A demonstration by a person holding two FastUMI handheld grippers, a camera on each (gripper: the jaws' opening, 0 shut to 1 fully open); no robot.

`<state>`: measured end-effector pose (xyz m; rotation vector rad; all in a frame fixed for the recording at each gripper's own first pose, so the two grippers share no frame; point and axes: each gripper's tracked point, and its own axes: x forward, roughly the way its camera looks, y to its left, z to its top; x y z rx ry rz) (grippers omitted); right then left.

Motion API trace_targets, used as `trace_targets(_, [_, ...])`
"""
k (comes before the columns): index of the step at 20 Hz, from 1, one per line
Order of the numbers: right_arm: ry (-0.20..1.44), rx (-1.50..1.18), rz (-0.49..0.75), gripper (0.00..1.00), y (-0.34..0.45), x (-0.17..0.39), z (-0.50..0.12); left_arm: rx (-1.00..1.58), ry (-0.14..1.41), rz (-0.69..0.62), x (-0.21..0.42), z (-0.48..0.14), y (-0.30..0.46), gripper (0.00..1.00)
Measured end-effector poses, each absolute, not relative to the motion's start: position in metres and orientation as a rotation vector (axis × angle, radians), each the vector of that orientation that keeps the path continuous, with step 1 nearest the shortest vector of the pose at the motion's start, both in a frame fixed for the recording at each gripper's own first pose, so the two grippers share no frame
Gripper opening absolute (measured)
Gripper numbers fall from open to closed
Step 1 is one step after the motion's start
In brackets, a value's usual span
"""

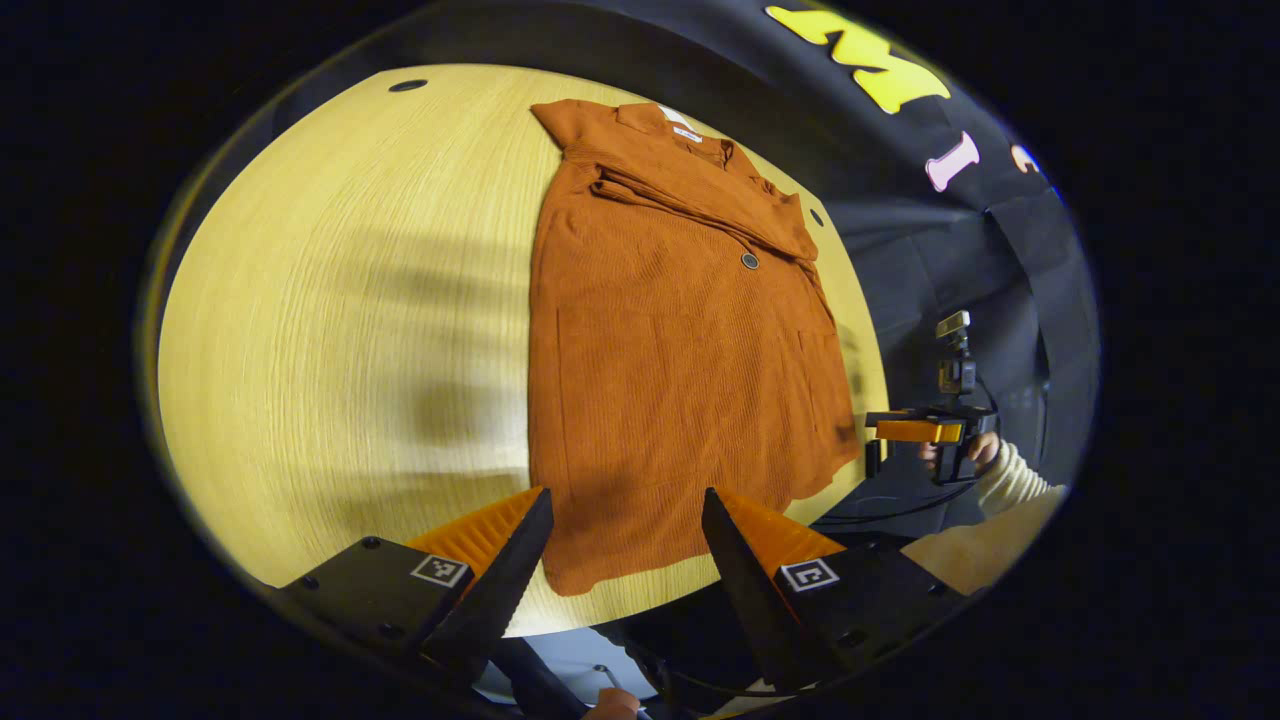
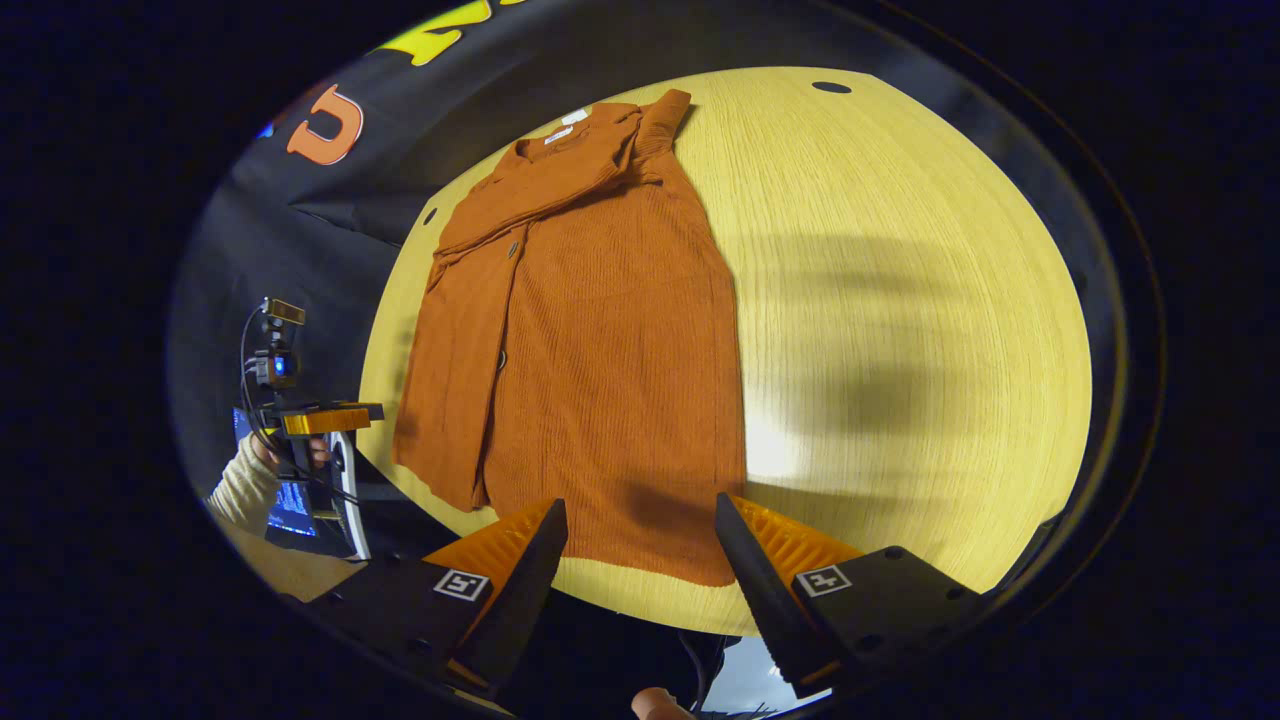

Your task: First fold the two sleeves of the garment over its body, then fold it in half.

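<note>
A rust-orange knit garment [image 1: 660, 360] lies flat on the round wooden table [image 1: 340, 330], collar far and hem near. A sleeve [image 1: 700, 205] is folded across its upper body. In the left gripper view my left gripper [image 1: 628, 500] hovers open just above the near hem, nothing between its fingers. Off the table's right edge a hand in a cream sleeve holds the right gripper [image 1: 920, 430]. The right gripper view has the garment [image 2: 590, 340] ahead and my right gripper [image 2: 640, 502] open over the hem, empty. The left gripper [image 2: 320, 418] is off the table's left edge.
Bare wood [image 2: 900, 330] stretches beside the garment, crossed by soft shadows. A dark hole [image 1: 408, 85] marks the table's far rim. A glowing screen [image 2: 290, 505] and cables sit below the table edge near the hand [image 2: 250, 470]. Black cloth walls the booth behind.
</note>
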<state>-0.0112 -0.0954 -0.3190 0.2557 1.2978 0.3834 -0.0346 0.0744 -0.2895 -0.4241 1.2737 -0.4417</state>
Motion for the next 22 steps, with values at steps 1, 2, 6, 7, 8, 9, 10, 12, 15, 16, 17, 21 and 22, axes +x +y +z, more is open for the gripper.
trace_targets(1, [1.313, 0.267, 0.404, 0.95, -0.096, -0.015, -0.319, -0.439, 1.293, -0.461, -0.039, -0.29, 0.079, 0.97])
trace_targets(2, [1.329, 0.268, 0.415, 0.95, -0.1, -0.019, -0.32, -0.453, 1.318, -0.488, -0.044, -0.291, 0.084, 0.98])
trace_targets(6, [1.388, 0.297, 0.459, 0.95, -0.118, -0.034, -0.324, -0.539, 1.376, -0.545, -0.053, -0.295, 0.098, 1.0])
trace_targets(7, [1.404, 0.297, 0.452, 0.95, -0.125, -0.037, -0.328, -0.542, 1.392, -0.545, -0.056, -0.296, 0.103, 0.97])
trace_targets(8, [1.416, 0.3, 0.44, 0.95, -0.131, -0.039, -0.331, -0.54, 1.416, -0.543, -0.061, -0.299, 0.108, 0.97])
trace_targets(9, [1.422, 0.31, 0.426, 0.95, -0.137, -0.039, -0.335, -0.537, 1.432, -0.542, -0.065, -0.301, 0.111, 0.97])
trace_targets(10, [1.427, 0.327, 0.41, 0.95, -0.141, -0.039, -0.337, -0.527, 1.444, -0.539, -0.07, -0.305, 0.116, 0.97])
trace_targets(12, [1.433, 0.346, 0.382, 0.95, -0.147, -0.04, -0.343, -0.521, 1.464, -0.528, -0.074, -0.312, 0.121, 0.97])
trace_targets(15, [1.44, 0.364, 0.382, 0.95, -0.144, -0.044, -0.348, -0.513, 1.494, -0.531, -0.082, -0.317, 0.122, 1.0])
trace_targets(16, [1.442, 0.371, 0.387, 0.95, -0.142, -0.046, -0.346, -0.513, 1.497, -0.535, -0.083, -0.319, 0.121, 0.97])
trace_targets(17, [1.443, 0.377, 0.393, 0.95, -0.141, -0.046, -0.346, -0.528, 1.494, -0.529, -0.079, -0.319, 0.119, 0.97])
trace_targets(21, [1.448, 0.411, 0.411, 0.95, -0.131, -0.043, -0.346, -0.549, 1.49, -0.524, -0.08, -0.317, 0.12, 0.95])
trace_targets(22, [1.451, 0.419, 0.417, 0.93, -0.127, -0.041, -0.347, -0.558, 1.486, -0.526, -0.078, -0.316, 0.118, 1.0])
